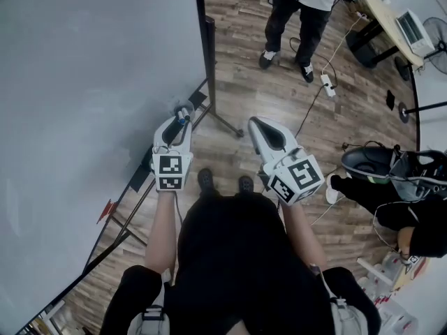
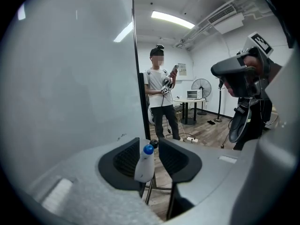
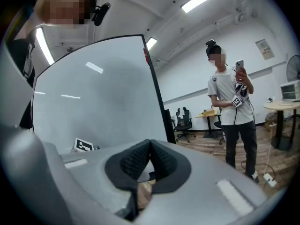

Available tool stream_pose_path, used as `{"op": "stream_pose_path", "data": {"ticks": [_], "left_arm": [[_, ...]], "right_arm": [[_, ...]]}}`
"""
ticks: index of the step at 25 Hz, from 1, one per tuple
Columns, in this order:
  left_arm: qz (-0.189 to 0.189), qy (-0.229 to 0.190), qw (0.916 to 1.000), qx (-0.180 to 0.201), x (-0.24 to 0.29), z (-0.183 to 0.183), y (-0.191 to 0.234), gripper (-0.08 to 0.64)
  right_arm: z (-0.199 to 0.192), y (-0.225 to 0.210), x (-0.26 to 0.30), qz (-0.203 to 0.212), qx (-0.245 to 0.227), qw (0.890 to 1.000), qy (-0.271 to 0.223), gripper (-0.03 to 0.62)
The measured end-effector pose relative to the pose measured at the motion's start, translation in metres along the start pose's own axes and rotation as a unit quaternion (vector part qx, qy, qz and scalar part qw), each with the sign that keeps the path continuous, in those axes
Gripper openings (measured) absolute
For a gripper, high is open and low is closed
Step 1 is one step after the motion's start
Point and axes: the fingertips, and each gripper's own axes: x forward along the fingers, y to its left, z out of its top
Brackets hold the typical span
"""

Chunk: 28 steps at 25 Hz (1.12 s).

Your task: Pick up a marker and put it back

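A white marker with a blue cap (image 2: pixel 144 163) stands between the jaws of my left gripper (image 2: pixel 149 142). It leans on the left pad (image 2: pixel 125 157), and a gap shows between it and the right pad. In the head view the left gripper (image 1: pixel 183 113) is held at the lower right edge of the big whiteboard (image 1: pixel 91 82), and the blue cap (image 1: pixel 183 120) shows between its fingers. My right gripper (image 1: pixel 257 125) hangs to the right over the wooden floor. Its pads (image 3: pixel 161 161) meet with nothing between them.
The whiteboard's black stand leg (image 1: pixel 222 121) runs across the floor below the grippers. A person in a white shirt (image 1: pixel 300 5) stands ahead. A cable with a power strip (image 1: pixel 327 84) lies on the floor. A dark bin and bags (image 1: pixel 377 162) stand at the right, by a desk (image 1: pixel 391 19).
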Motion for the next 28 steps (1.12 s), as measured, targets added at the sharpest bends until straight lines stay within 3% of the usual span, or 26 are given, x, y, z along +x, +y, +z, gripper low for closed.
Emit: {"op": "stream_pose_path", "data": {"ticks": [15, 28], "left_arm": [[-0.011, 0.008, 0.9997, 0.02, 0.004, -0.007, 0.0, 0.086], [0.022, 0.03, 0.9984, 0.042, -0.001, -0.009, 0.002, 0.081]], "right_arm": [[-0.004, -0.002, 0.006, -0.014, 0.015, 1.0, -0.001, 0.002], [0.0, -0.002, 0.0, -0.008, 0.015, 1.0, -0.001, 0.002]]}}
